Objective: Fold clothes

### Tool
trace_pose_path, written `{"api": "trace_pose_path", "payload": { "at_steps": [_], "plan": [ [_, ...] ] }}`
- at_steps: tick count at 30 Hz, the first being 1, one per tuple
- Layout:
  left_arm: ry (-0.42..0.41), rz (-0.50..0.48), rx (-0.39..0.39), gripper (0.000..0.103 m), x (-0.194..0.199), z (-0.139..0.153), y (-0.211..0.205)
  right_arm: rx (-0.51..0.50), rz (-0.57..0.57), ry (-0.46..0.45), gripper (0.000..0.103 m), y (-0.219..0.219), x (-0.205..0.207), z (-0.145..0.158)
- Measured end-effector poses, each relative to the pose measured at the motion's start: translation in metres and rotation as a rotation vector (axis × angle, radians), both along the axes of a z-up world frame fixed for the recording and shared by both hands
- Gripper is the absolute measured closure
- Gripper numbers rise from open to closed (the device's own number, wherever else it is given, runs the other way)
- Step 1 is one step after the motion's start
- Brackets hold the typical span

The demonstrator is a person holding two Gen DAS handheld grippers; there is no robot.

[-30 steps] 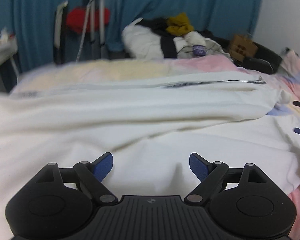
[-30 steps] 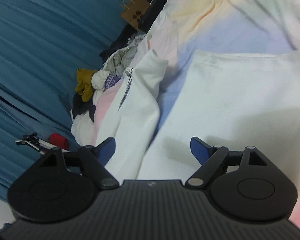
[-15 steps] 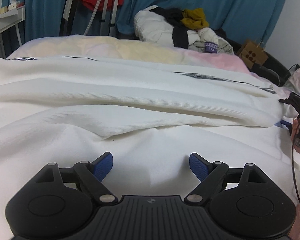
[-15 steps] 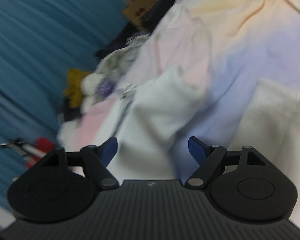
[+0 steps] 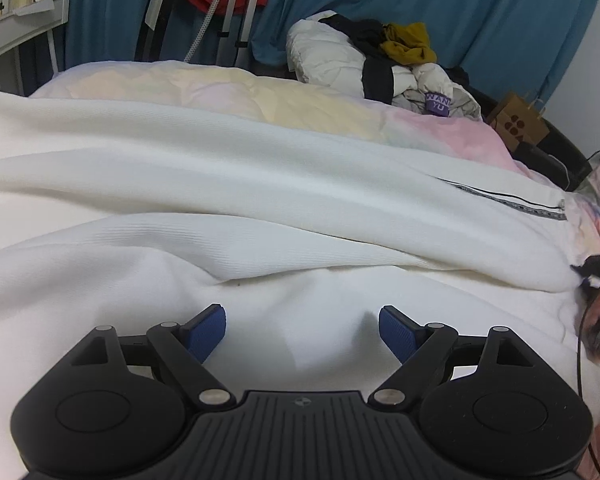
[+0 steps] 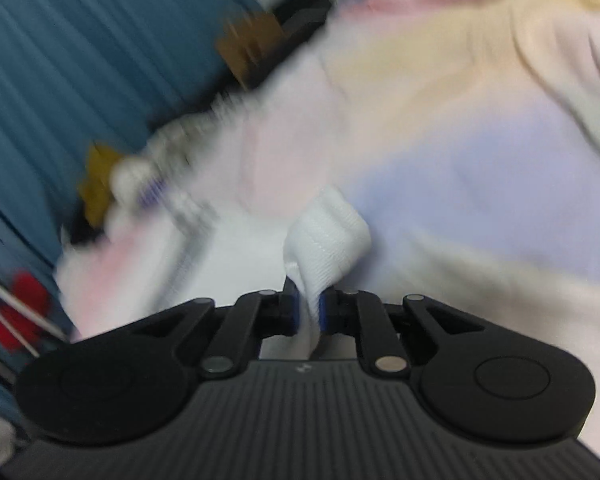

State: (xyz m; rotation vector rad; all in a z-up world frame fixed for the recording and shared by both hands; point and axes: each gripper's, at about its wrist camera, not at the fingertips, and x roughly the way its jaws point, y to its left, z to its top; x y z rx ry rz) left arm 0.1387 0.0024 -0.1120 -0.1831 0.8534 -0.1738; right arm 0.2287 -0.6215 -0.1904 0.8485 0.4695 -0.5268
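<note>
White ribbed knit, a large cream-white garment (image 5: 228,216), lies spread in long soft ridges across the bed with the pastel pink, yellow and lilac sheet (image 5: 284,100), and everything else is best placed against that garment. The left claw (image 5: 302,330) hovers low over its near part, its blue-padded fingers spread wide with nothing between them. The right claw (image 6: 309,312) is pinched narrow on a thick ribbed end of the same white fabric, likely a cuff or hem corner (image 6: 326,240), which bunches up above the pads. Judged from this, the step in hand is carrying that end over the body of the garment to make a fold; to do it well, the right claw should hold its grip high enough that the cloth trails without dragging, travel straight across, and lay the end flat, while the left claw could pin the near fabric so the layer beneath does not slide or wrinkle. Beyond the garment's far edge sits a heap of white, black and mustard clothes (image 5: 380,60) against the blue curtain (image 5: 460,8). The right wrist view is heavily smeared by motion, so where the gripped end joins the garment cannot be made out, and the garment's left side runs out of the left wrist view.
</note>
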Motion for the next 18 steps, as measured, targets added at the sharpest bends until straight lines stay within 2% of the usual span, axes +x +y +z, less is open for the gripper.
{"api": "trace_pose_path", "payload": {
  "at_steps": [1, 3, 5, 6, 13, 18],
  "plan": [
    [-0.002, 0.001, -0.003, 0.018, -0.001, 0.002, 0.001, -0.006, 0.008, 0.002, 0.092, 0.003, -0.006, 0.004],
    [-0.007, 0.004, -0.009, 0.018, -0.003, 0.007, 0.003, -0.019, 0.025, 0.007, 0.087, 0.01, -0.017, 0.012],
    [-0.012, 0.007, -0.014, 0.018, -0.005, 0.011, 0.005, -0.032, 0.042, 0.011, 0.078, 0.017, -0.028, 0.021],
    [-0.015, 0.008, -0.017, 0.018, -0.006, 0.013, 0.006, -0.038, 0.05, 0.013, 0.076, 0.021, -0.034, 0.025],
    [-0.017, 0.029, -0.061, 0.018, -0.016, 0.025, 0.022, -0.083, 0.109, 0.028, 0.075, 0.045, -0.074, 0.054],
    [0.001, 0.052, -0.095, 0.018, -0.034, 0.035, 0.037, -0.061, 0.15, -0.01, 0.075, 0.078, -0.123, 0.078]
  ]
}}
